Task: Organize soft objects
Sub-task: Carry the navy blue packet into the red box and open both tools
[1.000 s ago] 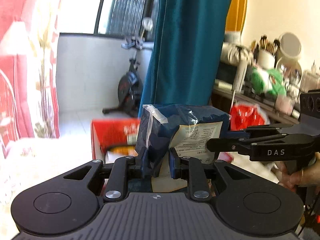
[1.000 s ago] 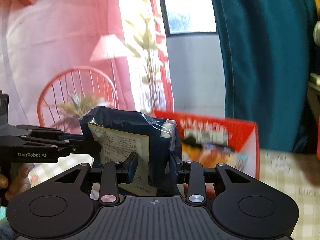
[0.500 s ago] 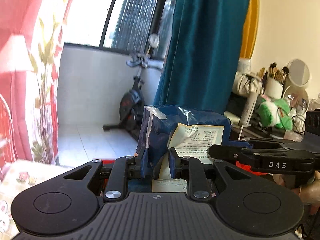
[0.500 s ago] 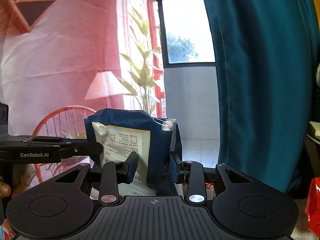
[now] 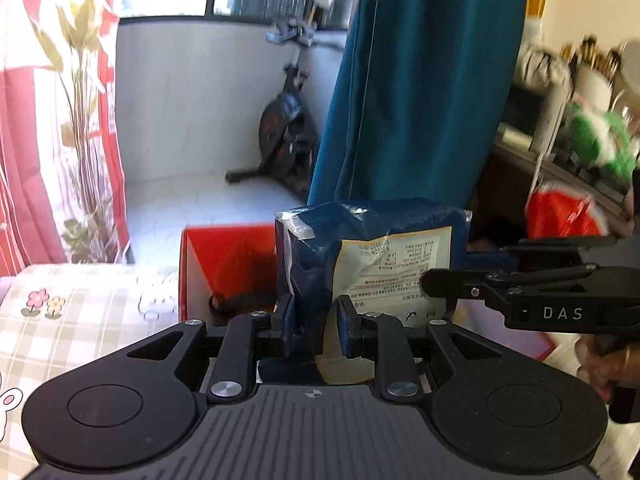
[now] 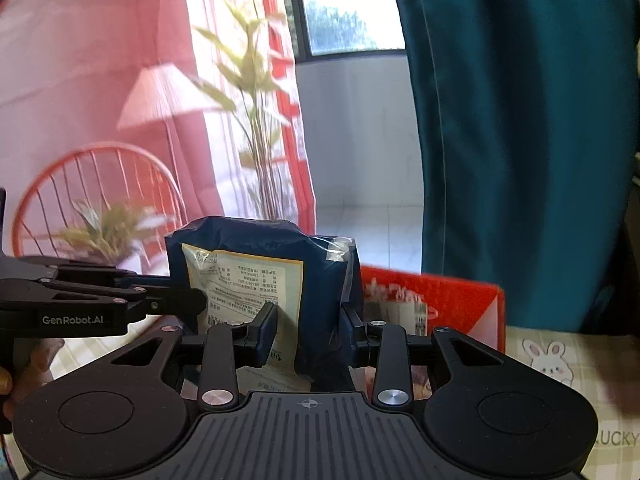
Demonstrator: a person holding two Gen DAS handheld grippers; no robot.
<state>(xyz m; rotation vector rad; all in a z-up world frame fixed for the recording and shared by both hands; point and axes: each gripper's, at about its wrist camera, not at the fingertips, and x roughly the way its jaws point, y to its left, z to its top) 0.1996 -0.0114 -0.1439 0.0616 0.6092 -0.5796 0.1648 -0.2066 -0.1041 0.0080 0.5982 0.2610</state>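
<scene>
— Both sets of fingers are busy, then?

— Yes. On my left gripper (image 5: 313,322) the pads are pinched into the lower near part of the dark blue, soft plastic-wrapped packet with a cream printed label (image 5: 372,264). My right gripper (image 6: 308,330) pinches the same packet (image 6: 260,276) from the other side, so each one shows side-on in the other's camera. Neither pair of pads meets; the packet fills the gap.

— Where is the packet?

— Off the table, held up between the two grippers, above the table's far edge, in front of the open red cardboard box (image 5: 224,268) standing there on the checked tablecloth with small cartoon prints (image 5: 80,320).

— How will it handle?

— My guess: light and squashy. The wrapper creases and dents where the pads press, and the top has slumped out of square. The film looks glossy, so I would expect it to slide under a shallow pinch. I would hold deep in the body, below the taped flap, not at the thin sealed edge, and squeeze gently.

— And the count?

— One packet, two grippers, one red box. Something dark lies inside the box, but I cannot tell what. One teal curtain (image 5: 420,88) hangs behind.
</scene>
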